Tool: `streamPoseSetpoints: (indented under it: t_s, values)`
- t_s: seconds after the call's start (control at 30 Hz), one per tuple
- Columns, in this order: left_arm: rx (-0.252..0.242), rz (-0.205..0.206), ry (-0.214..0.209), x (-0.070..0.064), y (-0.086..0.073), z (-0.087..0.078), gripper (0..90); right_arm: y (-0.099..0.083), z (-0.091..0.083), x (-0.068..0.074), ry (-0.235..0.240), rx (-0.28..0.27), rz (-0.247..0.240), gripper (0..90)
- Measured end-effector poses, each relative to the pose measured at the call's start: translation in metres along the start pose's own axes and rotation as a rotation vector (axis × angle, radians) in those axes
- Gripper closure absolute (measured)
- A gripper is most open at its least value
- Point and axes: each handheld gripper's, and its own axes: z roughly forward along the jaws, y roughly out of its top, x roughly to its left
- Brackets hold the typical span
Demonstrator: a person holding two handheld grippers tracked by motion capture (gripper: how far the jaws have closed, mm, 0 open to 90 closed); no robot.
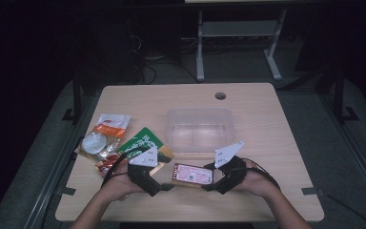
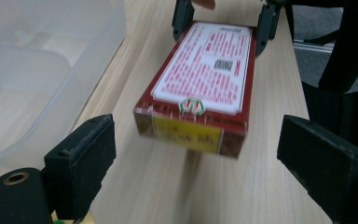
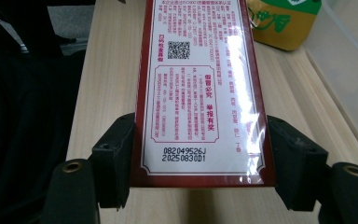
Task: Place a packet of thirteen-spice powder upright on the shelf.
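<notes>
A flat red box (image 1: 192,173) with a white panel of red print lies at the near middle of the desk (image 1: 257,114), its long sides running left to right between the two hands. In the right gripper view the box (image 3: 200,88) sits squarely between the black jaws, both of which press against its long edges at the end nearest the camera, so the right gripper (image 1: 218,179) is clenched on it. From the left gripper view the same box (image 2: 198,84) shows its yellow-labelled end face, raised a little off the wood, with the other gripper's jaws clamped at its far end. The left gripper (image 1: 159,187) is released: its jaws stand wide, one on each side of the box's near end and apart from it.

Just behind the box stands a clear plastic tub (image 1: 199,129), with nothing visible inside. To the left of the tub lies a green packet (image 1: 140,143) with a yellow corner, partly under the left gripper's grey plate. Further left lie a white and orange sachet (image 1: 110,125) and, in front of it, a round pale item (image 1: 94,142) that may be a small lidded cup, though the dim light makes it hard to tell. A round cable hole (image 1: 220,96) sits near the desk's far edge.
</notes>
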Motion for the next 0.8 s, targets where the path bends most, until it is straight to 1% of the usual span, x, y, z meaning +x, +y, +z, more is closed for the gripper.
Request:
streamPoseSetpoints:
  t_s: [0.03,0.07,0.1,0.2,0.23,0.27,0.3,0.4,0.43,0.47,0.5,0.6,0.63,0.67,0.73,0.77,0.8]
  values:
    - [0.004,0.007,-0.013,-0.001,0.002,0.004,11.1,0.002,0.0,0.001,0.007,-0.008,-0.012,31.9]
    - [0.004,0.007,-0.013,-0.001,0.002,0.004,11.0,0.002,0.0,0.001,0.007,-0.008,-0.012,31.9]
    - [0.012,0.022,-0.028,-0.001,0.003,0.006,11.0,0.004,0.0,0.001,0.01,-0.016,-0.02,31.9]
    - [0.01,0.027,-0.04,-0.002,0.004,0.008,11.1,0.006,0.0,0.003,0.014,-0.023,-0.019,31.9]
    - [0.019,0.031,-0.048,-0.003,0.004,0.009,11.1,0.008,0.0,0.004,0.016,-0.03,-0.024,31.9]
    - [0.019,0.031,-0.048,-0.003,0.004,0.009,11.1,0.008,0.0,0.004,0.016,-0.03,-0.024,31.9]
    - [0.026,0.037,-0.052,-0.004,0.004,0.01,11.1,0.009,0.001,0.004,0.018,-0.029,-0.034,31.9]
    - [0.024,0.037,-0.052,-0.004,0.003,0.01,11.7,0.011,0.002,0.005,0.023,-0.027,-0.034,31.9]
    - [0.026,0.037,-0.054,-0.004,0.003,0.009,12.1,0.012,0.003,0.006,0.026,-0.028,-0.045,31.9]
    - [0.026,0.037,-0.054,-0.004,0.003,0.009,12.2,0.012,0.003,0.006,0.026,-0.028,-0.045,31.9]
    - [0.026,0.037,-0.058,-0.004,0.003,0.01,12.4,0.014,0.005,0.006,0.027,-0.028,-0.06,31.9]
    - [0.03,0.037,-0.066,-0.005,0.003,0.011,13.1,0.016,0.005,0.007,0.025,-0.029,-0.065,31.9]
    - [0.031,0.038,-0.069,-0.005,0.003,0.011,13.1,0.017,0.005,0.006,0.026,-0.035,-0.076,31.9]
    - [0.033,0.039,-0.07,-0.005,0.003,0.011,14.2,0.018,0.005,0.008,0.029,-0.033,-0.064,31.9]
    - [0.032,0.036,-0.077,-0.004,0.002,0.01,17.3,0.019,0.006,0.007,0.031,-0.036,-0.073,31.9]
    - [0.033,0.04,-0.081,-0.004,0.002,0.01,17.3,0.02,0.007,0.007,0.03,-0.031,-0.083,31.9]
    - [0.032,0.039,-0.082,-0.004,0.002,0.009,20.2,0.02,0.008,0.008,0.034,-0.028,-0.076,31.9]
